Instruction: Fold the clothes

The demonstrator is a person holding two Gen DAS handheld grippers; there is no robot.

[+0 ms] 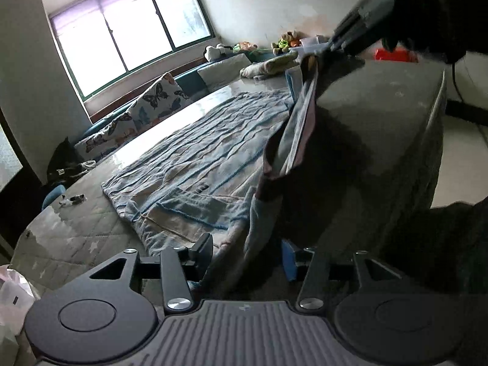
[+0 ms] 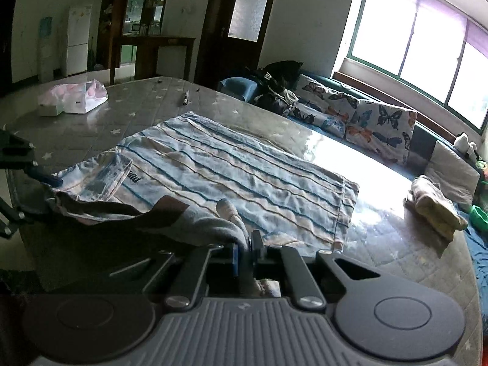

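A light blue striped shirt (image 1: 195,164) lies spread on a grey quilted mattress (image 1: 73,238); it also shows in the right wrist view (image 2: 244,170). My right gripper (image 2: 244,244) is shut on the shirt's near edge and lifts it; it appears at the top right of the left wrist view (image 1: 323,50). The lifted edge (image 1: 292,140) stretches between both grippers. My left gripper (image 1: 247,256) stands wide open with the cloth edge hanging between its jaws. In the right wrist view the left gripper's fingertip (image 2: 42,177) sits at the shirt's sleeve.
Butterfly-print cushions (image 2: 366,119) line the window side. A folded garment (image 2: 433,207) lies at the mattress's far end. A plastic bag (image 2: 73,94) and a small dark object (image 2: 185,97) rest on the mattress. Stuffed toys (image 1: 286,41) sit by the wall.
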